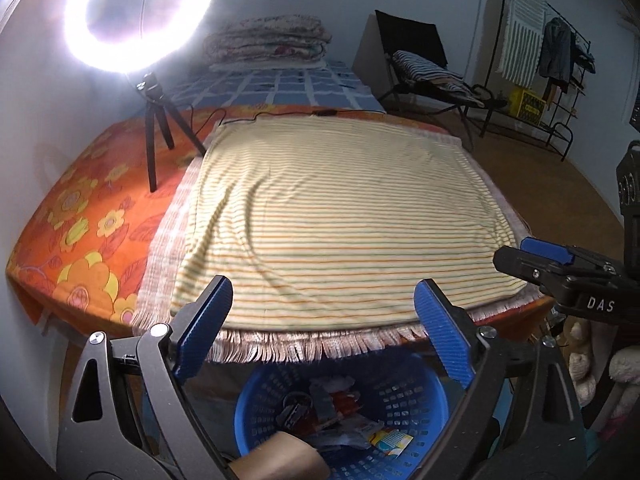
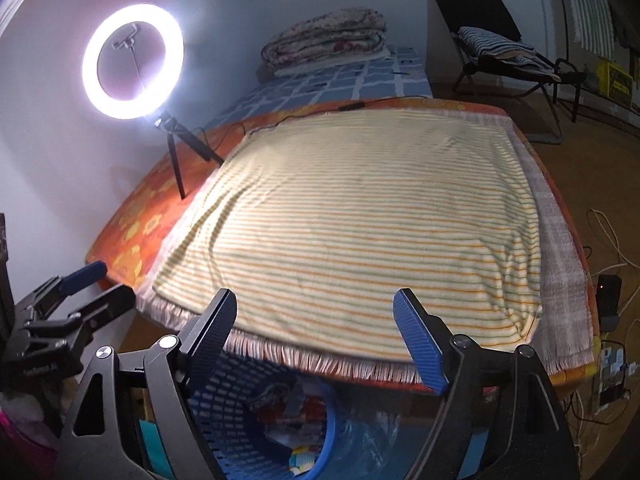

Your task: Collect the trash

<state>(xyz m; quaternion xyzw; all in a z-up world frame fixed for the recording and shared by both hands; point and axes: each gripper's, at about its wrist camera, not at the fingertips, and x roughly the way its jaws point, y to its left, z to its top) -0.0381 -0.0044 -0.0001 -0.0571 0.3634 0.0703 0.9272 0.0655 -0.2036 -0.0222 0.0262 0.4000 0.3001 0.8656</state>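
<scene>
Below my left gripper (image 1: 322, 332), jaws spread and empty, the blue basket (image 1: 408, 404) sits on the floor holding the wrappers (image 1: 340, 404). My right gripper (image 2: 316, 344) is likewise spread and empty. Beyond lies the striped blanket (image 1: 344, 208) on the bed, then the ring light (image 2: 132, 60).

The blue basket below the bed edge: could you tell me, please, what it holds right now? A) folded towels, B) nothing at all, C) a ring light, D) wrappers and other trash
D: the blue basket holds crumpled wrappers and packets, also seen in the right wrist view, while the striped cloth on the bed carries no trash.
</scene>
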